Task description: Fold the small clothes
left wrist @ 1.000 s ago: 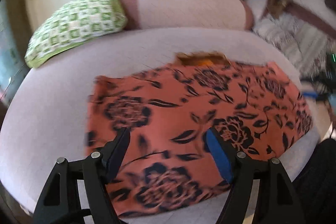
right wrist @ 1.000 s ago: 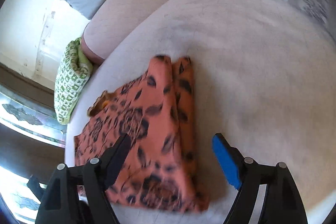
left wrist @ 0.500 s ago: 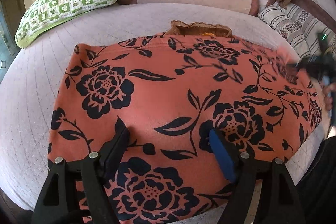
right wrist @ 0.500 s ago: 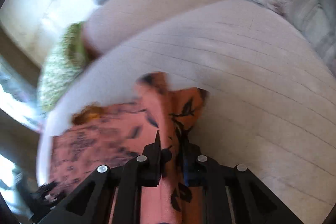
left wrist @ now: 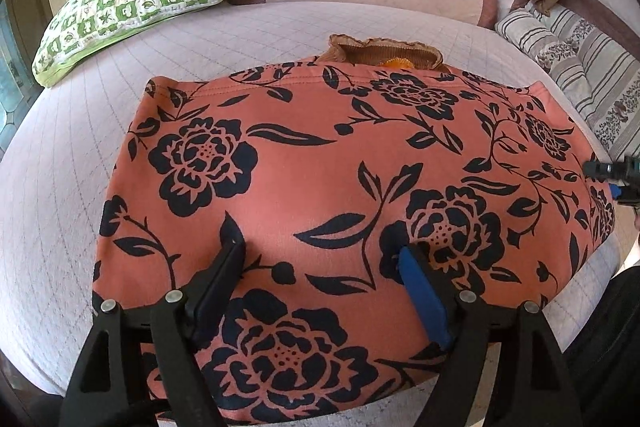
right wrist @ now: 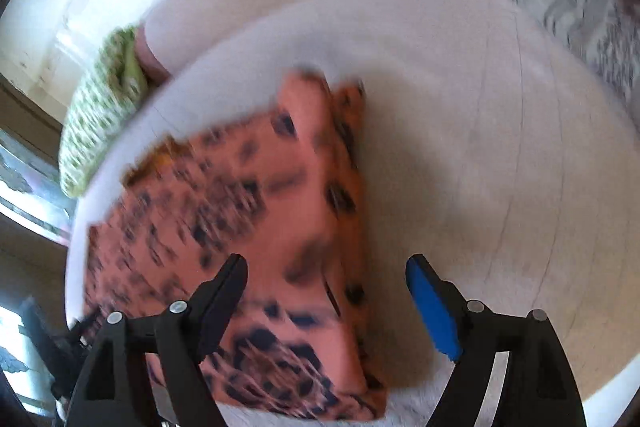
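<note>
Both jaws gape — floral cloth (left wrist: 320, 187) beneath, ungripped.

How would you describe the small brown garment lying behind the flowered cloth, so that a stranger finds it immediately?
Start at the large pink quilted bed. On it lies an orange cloth with black flowers. Just past its far edge a small brown knitted garment peeks out, partly covered; its ruffled edge and plain brown colour set it apart from the flat printed cloth.

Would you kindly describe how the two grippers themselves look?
Both match: the left gripper and right gripper have black plastic frames with triangular cut-outs and silver pins. On each, one finger is all black and the other carries a blue pad.
</note>
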Demonstrator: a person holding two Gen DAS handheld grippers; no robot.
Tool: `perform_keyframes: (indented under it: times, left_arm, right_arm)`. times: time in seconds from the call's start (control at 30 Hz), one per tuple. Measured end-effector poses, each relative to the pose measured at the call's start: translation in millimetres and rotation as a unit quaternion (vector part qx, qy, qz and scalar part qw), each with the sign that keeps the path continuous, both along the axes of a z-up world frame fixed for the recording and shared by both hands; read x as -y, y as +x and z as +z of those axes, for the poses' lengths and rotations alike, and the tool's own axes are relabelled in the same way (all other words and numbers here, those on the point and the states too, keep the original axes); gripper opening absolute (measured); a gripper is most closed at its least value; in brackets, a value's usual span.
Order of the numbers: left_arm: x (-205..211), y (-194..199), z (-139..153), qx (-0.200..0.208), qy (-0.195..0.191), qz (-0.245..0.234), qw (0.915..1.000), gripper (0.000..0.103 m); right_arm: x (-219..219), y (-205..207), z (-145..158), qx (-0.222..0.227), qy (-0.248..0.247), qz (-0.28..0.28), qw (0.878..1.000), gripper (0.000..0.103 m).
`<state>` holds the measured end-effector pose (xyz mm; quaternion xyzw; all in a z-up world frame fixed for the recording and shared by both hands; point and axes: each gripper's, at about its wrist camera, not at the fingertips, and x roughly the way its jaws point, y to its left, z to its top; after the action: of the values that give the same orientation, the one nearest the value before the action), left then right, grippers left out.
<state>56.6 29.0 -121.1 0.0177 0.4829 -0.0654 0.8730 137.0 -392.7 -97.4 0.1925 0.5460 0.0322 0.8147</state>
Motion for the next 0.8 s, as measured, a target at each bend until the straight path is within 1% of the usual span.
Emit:
perform_keyframes:
  times: [0.03,0.07,0.1,0.17,0.23,0.27,0.3,0.33,0.37,0.4,0.43,0.47,0.5,0.57,0.6,0.67,0.7,0.73,0.77,0.8]
  left_arm:
    - [-0.6,0.1,0.2,0.000,0.000,-0.001,1.0000,0.081]
    - [-0.6,0.2,0.2,-0.001,0.000,-0.002,1.0000,0.081]
    - [-0.8,0.3,0.1,-0.001,-0.001,-0.002,1.0000,0.081]
    - [-0.8,-0.2,-0.1,0.000,0.000,-0.004,1.0000,0.081]
    - [-0.2,-0.2,-0.8,0.002,0.001,-0.004,1.0000,0.082]
    - [0.3,0.3,-1.3,0.002,0.000,-0.002,1.0000,0.082]
    - [1.2,0.9,-1.8,0.002,0.001,-0.001,1.0000,0.084]
    - [2.0,1.2,-2.2,0.002,0.004,-0.002,1.0000,0.084]
    - [2.0,0.9,-2.1,0.001,0.006,-0.006,1.0000,0.084]
    - [1.3,0.4,-1.9,0.003,0.004,-0.008,1.0000,0.084]
    - [0.7,0.4,-2.3,0.003,0.003,-0.008,1.0000,0.085]
    - [0.6,0.9,-3.0,0.004,0.003,-0.007,1.0000,0.085]
    - [1.1,1.1,-3.3,0.005,0.004,-0.007,1.0000,0.085]
    - [2.0,0.5,-3.5,0.008,0.005,-0.004,0.9999,0.086]
    - [2.3,0.4,-3.7,0.009,0.007,-0.005,0.9999,0.086]
    - [0.3,-0.2,-2.1,0.008,0.005,-0.007,0.9999,0.086]
    - [-2.5,-0.6,1.0,0.005,-0.003,-0.004,1.0000,0.086]
    - [-7.3,-1.8,4.9,0.003,-0.014,0.002,0.9999,0.086]
    - [-15.5,-4.6,12.1,0.007,-0.032,0.016,0.9993,0.086]
    - [-27.6,-10.2,23.0,0.020,-0.053,0.038,0.9976,0.086]
  right_arm:
    - [-5.5,-2.1,-2.7,0.001,0.003,0.016,1.000,0.046]
    - [-15.4,-3.8,0.2,0.008,-0.003,0.044,0.999,0.025]
    - [-21.6,-5.8,5.7,0.005,-0.006,0.053,0.999,0.023]
    - [-26.9,-9.7,26.4,0.035,-0.014,0.054,0.998,0.022]
    - [-25.4,-17.5,48.2,0.070,-0.023,0.036,0.997,0.022]
    - [-22.6,-19.0,46.6,0.069,-0.026,0.027,0.997,0.022]
    - [-19.2,-18.2,33.5,0.052,-0.034,0.017,0.998,0.025]
    - [-16.5,-14.9,7.2,0.006,-0.044,0.013,0.999,0.033]
    - [-12.8,-15.7,-9.4,-0.011,-0.032,0.008,0.999,0.034]
    - [-9.7,-18.9,-5.7,0.009,-0.023,-0.002,1.000,0.041]
    - [-9.8,-20.7,3.4,0.010,-0.016,-0.006,1.000,0.064]
    - [-10.8,-22.4,13.7,0.014,-0.012,-0.010,1.000,0.073]
    - [-12.6,-25.0,22.7,0.030,-0.020,-0.013,0.999,0.074]
    - [-18.6,-32.9,52.4,0.073,-0.076,-0.021,0.994,0.074]
    - [-21.4,-35.3,62.4,0.089,-0.078,-0.022,0.993,0.074]
    - [-27.5,-44.4,84.4,0.139,-0.058,-0.023,0.988,0.078]
    - [-34.6,-47.1,89.9,0.160,-0.049,-0.011,0.986,0.088]
    - [-44.4,-45.9,87.3,0.167,-0.041,0.014,0.985,0.097]
    - [-54.6,-39.2,73.8,0.154,-0.033,0.041,0.987,0.097]
    - [-55.4,-36.4,58.2,0.127,-0.031,0.055,0.990,0.097]
